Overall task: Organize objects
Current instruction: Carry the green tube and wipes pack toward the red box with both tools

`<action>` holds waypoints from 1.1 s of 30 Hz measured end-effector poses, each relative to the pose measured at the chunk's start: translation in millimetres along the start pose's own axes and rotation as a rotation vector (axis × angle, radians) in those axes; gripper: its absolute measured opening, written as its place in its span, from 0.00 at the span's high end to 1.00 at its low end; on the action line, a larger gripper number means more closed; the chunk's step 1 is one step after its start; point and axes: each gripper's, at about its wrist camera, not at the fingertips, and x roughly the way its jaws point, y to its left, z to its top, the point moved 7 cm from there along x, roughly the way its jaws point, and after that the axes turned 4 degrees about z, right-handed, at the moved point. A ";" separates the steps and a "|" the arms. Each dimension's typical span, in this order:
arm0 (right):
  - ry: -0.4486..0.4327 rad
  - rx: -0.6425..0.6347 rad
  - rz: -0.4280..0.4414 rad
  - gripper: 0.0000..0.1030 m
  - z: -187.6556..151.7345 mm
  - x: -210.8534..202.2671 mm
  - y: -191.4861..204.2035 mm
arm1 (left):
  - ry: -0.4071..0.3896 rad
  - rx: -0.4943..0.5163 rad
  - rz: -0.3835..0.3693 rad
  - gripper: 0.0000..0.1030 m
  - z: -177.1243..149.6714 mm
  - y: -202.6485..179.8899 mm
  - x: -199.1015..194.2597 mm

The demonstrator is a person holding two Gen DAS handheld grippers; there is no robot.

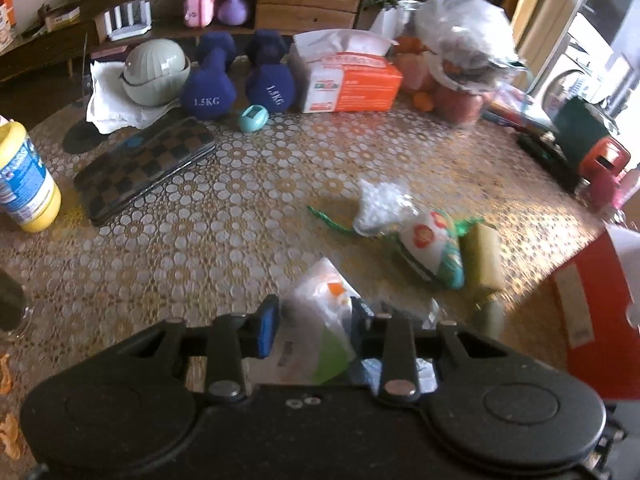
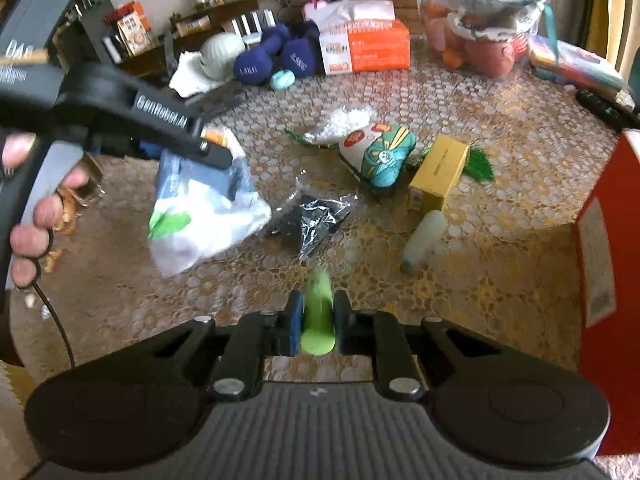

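The left gripper (image 1: 314, 326) has its tongs clamped on a soft plastic packet (image 1: 320, 320), white with a green patch. Seen from the right wrist, the packet (image 2: 208, 216) hangs free above the table (image 2: 500, 280), sagging below the pads. It looks light and limp; the film is likely slick, so a pinch near one edge may let it slide or swing. A hold closer to its bulk would probably steady it.

The right gripper (image 2: 316, 322) has its tongs together on a small green tube (image 2: 318, 320), gripped across its width with one end poking out toward the camera. It seems stiff, smooth and light. The round body could roll or slip between the pads, so a grip at the middle suits it best, which is about where it sits.

On the table lie more things to sort: a crinkled dark bag (image 2: 316, 216), a white bottle (image 2: 426, 240) on its side, a yellow box (image 2: 438, 170) and a teal pouch (image 2: 380, 156), the last two touching. The bottle would probably roll if nudged; the box is rigid and easy to take by its flat sides. A red box (image 2: 608, 280) stands at the right edge of the table.
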 end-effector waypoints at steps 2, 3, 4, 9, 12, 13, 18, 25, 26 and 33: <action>-0.016 0.000 0.011 0.85 -2.6 -13.1 -1.0 | -0.005 0.012 -0.010 0.68 -7.4 -2.4 -10.6; -0.024 0.004 0.019 0.85 -3.9 -19.6 -1.7 | -0.008 0.019 -0.013 0.68 -11.2 -3.4 -15.6; -0.032 0.009 0.023 0.85 -5.0 -25.6 -2.4 | -0.009 0.025 -0.016 0.68 -15.3 -4.9 -20.2; -0.071 0.030 0.053 0.85 -9.3 -57.2 -9.4 | -0.007 0.054 -0.040 0.68 -32.5 -15.3 -41.6; -0.096 0.030 0.050 0.85 -11.9 -77.5 -15.4 | -0.015 0.076 -0.061 0.68 -39.2 -28.2 -55.6; -0.103 0.037 0.049 0.85 -12.2 -83.6 -19.1 | -0.017 0.086 -0.071 0.68 -41.1 -34.1 -60.4; -0.150 0.061 0.029 0.85 -9.7 -118.0 -39.6 | -0.030 0.147 -0.110 0.68 -45.2 -68.8 -78.5; -0.219 0.108 -0.026 0.85 1.2 -165.3 -83.1 | -0.030 0.275 -0.169 0.68 -46.4 -139.5 -95.6; -0.225 0.114 -0.039 0.85 2.8 -171.9 -91.1 | -0.031 0.292 -0.175 0.68 -46.4 -148.7 -96.5; -0.279 0.171 -0.135 0.85 6.4 -218.3 -149.9 | -0.056 0.410 -0.213 0.68 -41.8 -224.4 -104.9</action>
